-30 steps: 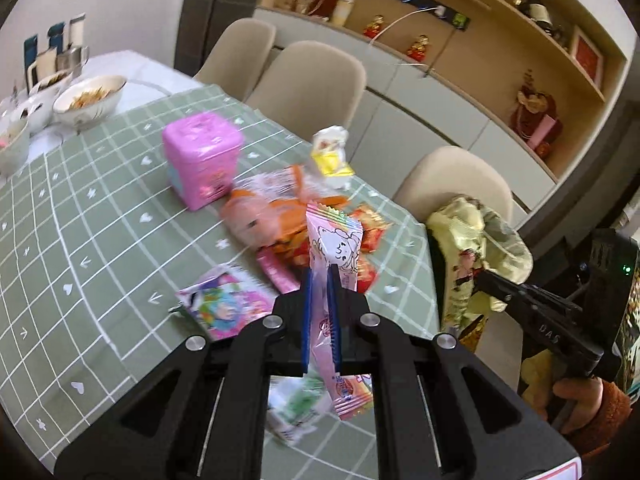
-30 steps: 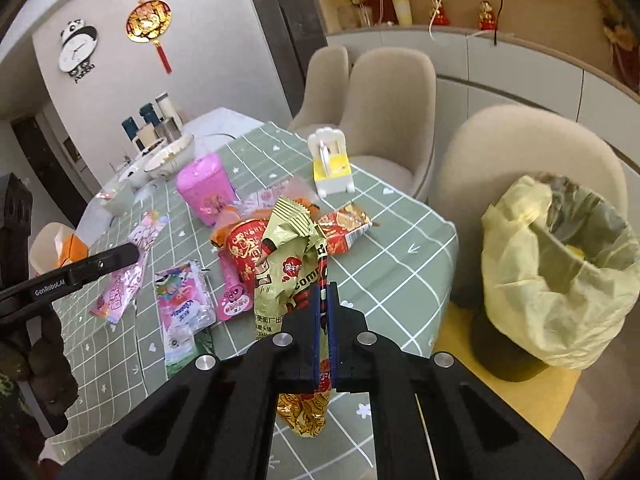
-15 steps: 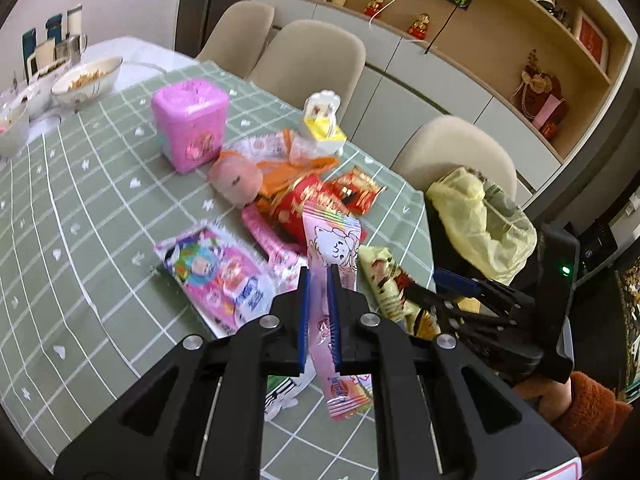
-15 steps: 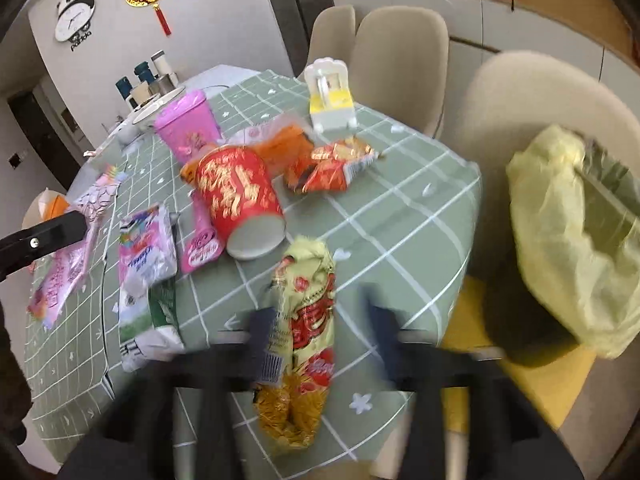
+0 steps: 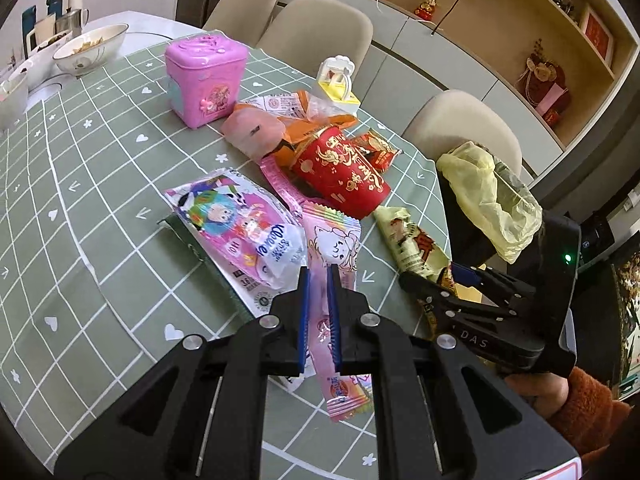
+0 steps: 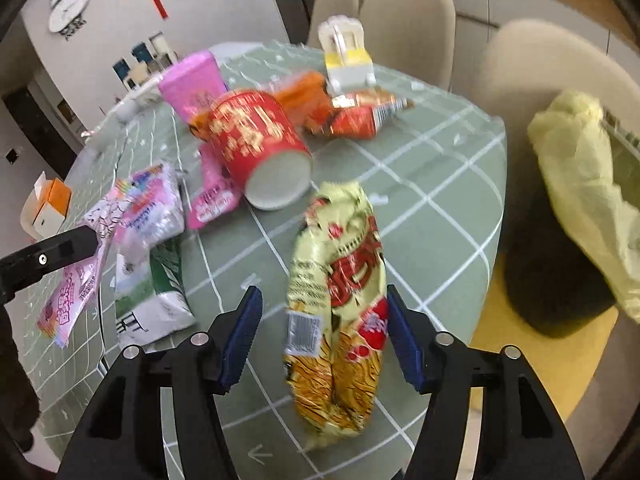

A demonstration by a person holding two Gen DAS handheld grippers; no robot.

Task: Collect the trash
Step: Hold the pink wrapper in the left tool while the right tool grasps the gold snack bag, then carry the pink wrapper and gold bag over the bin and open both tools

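Observation:
My left gripper (image 5: 318, 276) is shut on a pink snack wrapper (image 5: 334, 248) and holds it above the green checked table (image 5: 80, 184). It also shows in the right wrist view (image 6: 80, 280). My right gripper (image 6: 320, 332) is open, its jaws on either side of a yellow snack bag (image 6: 340, 300) lying near the table's edge; the bag also shows in the left wrist view (image 5: 412, 244). A bin lined with a yellow bag (image 6: 580, 184) stands on the floor to the right of the table, also in the left wrist view (image 5: 488, 196).
On the table lie a tipped red paper cup (image 6: 256, 148), a pink tin (image 5: 206, 76), a tissue pack (image 5: 240, 228), an orange wrapper (image 5: 320, 120), a red wrapper (image 6: 360, 116) and a yellow-white toy (image 6: 346, 56). Bowls (image 5: 92, 48) stand far left. Beige chairs (image 6: 540, 64) ring the table.
My right gripper opened and let go of the yellow snack bag, which now lies on the table. My left gripper moved nearer the table edge with the pink wrapper still held.

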